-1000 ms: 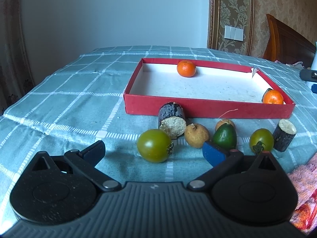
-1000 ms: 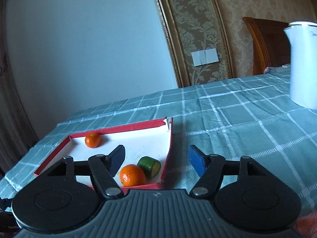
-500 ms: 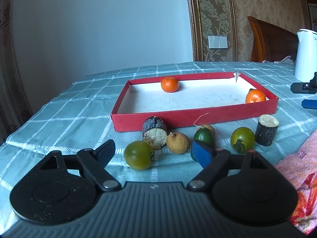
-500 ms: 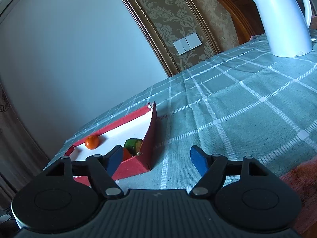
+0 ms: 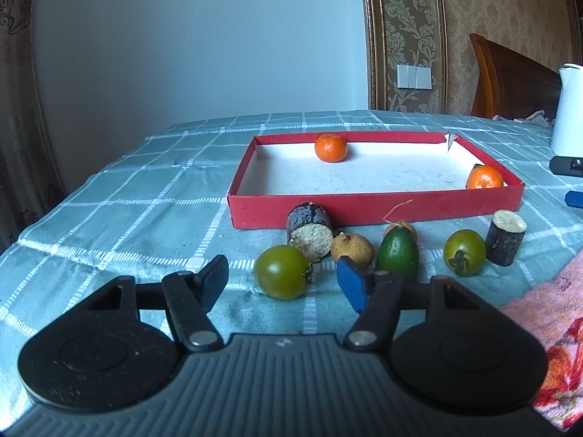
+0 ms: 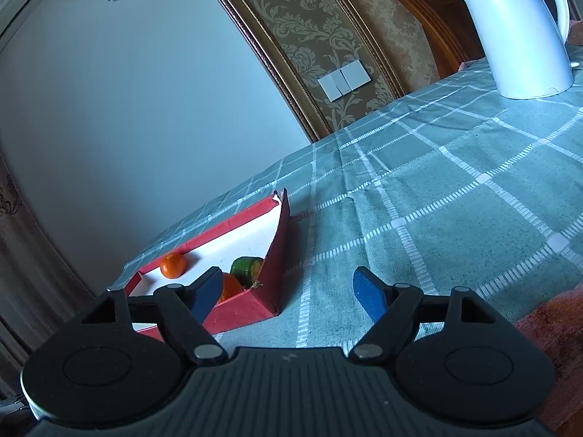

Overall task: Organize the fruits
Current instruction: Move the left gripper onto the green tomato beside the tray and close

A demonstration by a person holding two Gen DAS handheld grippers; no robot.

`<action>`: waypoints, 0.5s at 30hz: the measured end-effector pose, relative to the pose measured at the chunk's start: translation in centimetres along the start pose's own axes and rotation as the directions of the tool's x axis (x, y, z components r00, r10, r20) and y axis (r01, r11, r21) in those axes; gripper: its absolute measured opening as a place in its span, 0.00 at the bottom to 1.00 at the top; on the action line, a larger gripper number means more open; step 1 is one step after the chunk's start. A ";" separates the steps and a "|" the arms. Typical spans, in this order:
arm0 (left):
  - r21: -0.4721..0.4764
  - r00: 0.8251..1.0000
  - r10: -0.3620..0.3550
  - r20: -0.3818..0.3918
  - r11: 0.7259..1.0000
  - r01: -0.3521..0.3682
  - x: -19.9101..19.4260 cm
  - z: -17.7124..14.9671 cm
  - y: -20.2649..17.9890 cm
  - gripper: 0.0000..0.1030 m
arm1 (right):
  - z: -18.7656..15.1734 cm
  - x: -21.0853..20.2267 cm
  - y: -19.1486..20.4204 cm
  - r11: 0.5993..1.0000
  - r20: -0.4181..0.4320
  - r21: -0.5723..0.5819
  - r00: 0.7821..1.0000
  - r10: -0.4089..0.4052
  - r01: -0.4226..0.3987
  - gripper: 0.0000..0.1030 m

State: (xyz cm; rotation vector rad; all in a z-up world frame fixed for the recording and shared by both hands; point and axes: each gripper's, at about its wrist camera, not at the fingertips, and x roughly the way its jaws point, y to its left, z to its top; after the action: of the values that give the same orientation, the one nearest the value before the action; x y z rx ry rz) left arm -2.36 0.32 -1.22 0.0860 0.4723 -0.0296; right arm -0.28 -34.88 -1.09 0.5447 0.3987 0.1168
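Observation:
A red tray [image 5: 364, 207] with a white floor holds two oranges [image 5: 331, 148] [image 5: 484, 177]. Loose on the checked cloth in front of it lie a green tomato [image 5: 282, 273], a brown fruit [image 5: 351, 247], a green avocado-like fruit [image 5: 397, 255], a second green tomato [image 5: 464, 253] and two dark log pieces [image 5: 309, 227] [image 5: 506, 236]. My left gripper [image 5: 282, 282] is closing; the near tomato sits between its jaws with gaps on both sides. My right gripper [image 6: 288, 291] is opening, empty, by the tray [image 6: 273, 255] corner. A green fruit [image 6: 247, 267] lies inside there.
A white kettle [image 6: 521, 29] stands at the far right of the table. A pink patterned cloth [image 5: 546, 313] lies at the near right edge. A wooden chair back [image 5: 510, 80] and the wall stand behind the table.
The left jaws have narrowed around the near green tomato. The right gripper has rolled and sunk beside the tray's corner, and its jaws have widened a little.

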 end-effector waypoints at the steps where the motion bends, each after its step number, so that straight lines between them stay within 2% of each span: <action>1: -0.009 1.000 0.002 -0.007 1.000 -0.002 0.2 0.0 0.2 0.62 | 0.0 0.0 0.0 1.000 -0.001 0.000 1.000 -0.001 0.001 0.76; 8: -0.043 0.997 -0.015 -0.070 0.999 0.012 1.6 0.4 0.8 0.62 | 0.0 0.3 0.4 1.000 -0.030 -0.024 0.999 -0.019 0.018 0.78; 15: -0.028 0.997 -0.016 -0.070 1.000 0.014 1.8 0.5 0.5 0.62 | 0.0 0.5 0.5 0.999 -0.049 -0.036 0.998 -0.039 0.037 0.79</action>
State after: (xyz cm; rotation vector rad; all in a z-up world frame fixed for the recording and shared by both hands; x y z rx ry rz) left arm -0.52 0.81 -1.60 0.0569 0.5439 -0.0348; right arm 0.18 -34.33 -0.98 0.4999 0.4542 0.1009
